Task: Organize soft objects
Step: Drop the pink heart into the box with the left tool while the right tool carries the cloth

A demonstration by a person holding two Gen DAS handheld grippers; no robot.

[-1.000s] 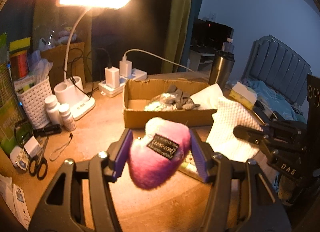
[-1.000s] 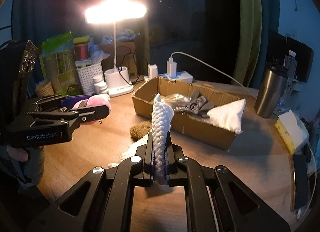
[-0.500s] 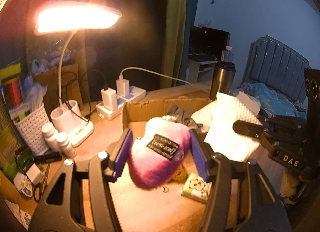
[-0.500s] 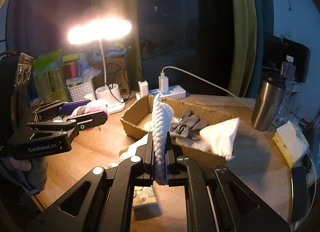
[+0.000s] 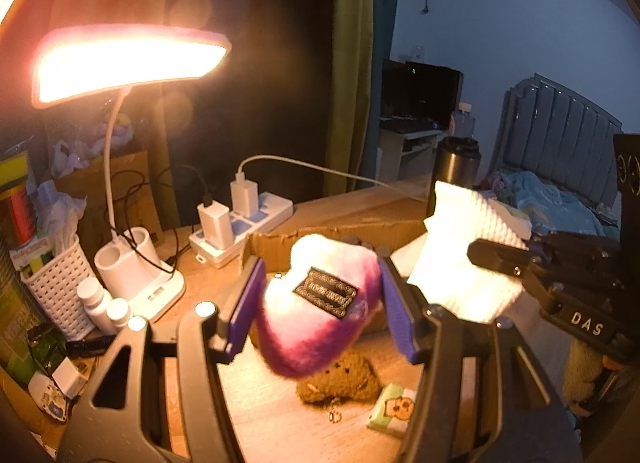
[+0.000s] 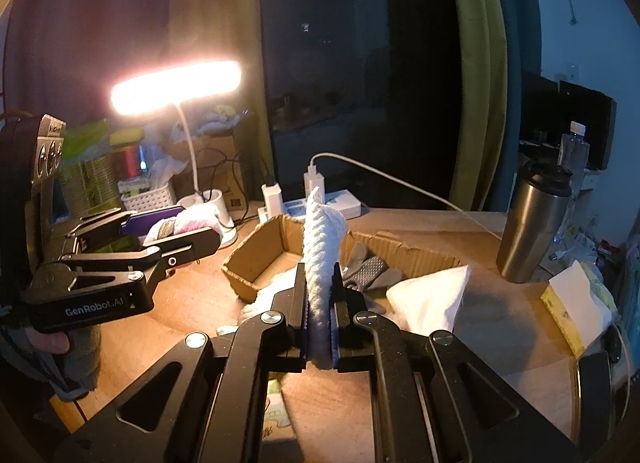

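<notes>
My left gripper (image 5: pixel 320 303) is shut on a pink and white plush (image 5: pixel 316 315) with a black label, held above the table just in front of the open cardboard box (image 5: pixel 272 251). In the right wrist view that plush (image 6: pixel 188 223) shows between the left gripper's fingers (image 6: pixel 176 247) to the left of the box (image 6: pixel 256 263). My right gripper (image 6: pixel 320 295) is shut on a white waffle-weave cloth (image 6: pixel 320 255) that stands up between its pads; in the left wrist view the cloth (image 5: pixel 464 247) hangs at the right. Grey gloves (image 6: pixel 372 267) and a white pouch (image 6: pixel 432 295) lie in the box.
A brown knitted toy (image 5: pixel 340 379) and a small printed packet (image 5: pixel 396 409) lie on the wooden table under the plush. A lit desk lamp (image 5: pixel 124 63), power strip (image 5: pixel 248 223), white basket (image 5: pixel 56 287) and pill bottles (image 5: pixel 108 307) crowd the left. A steel tumbler (image 6: pixel 536 223) and tissue box (image 6: pixel 572 303) stand right.
Both grippers have risen and moved toward the box with their loads. The brown toy and the packet have come into view below the plush.
</notes>
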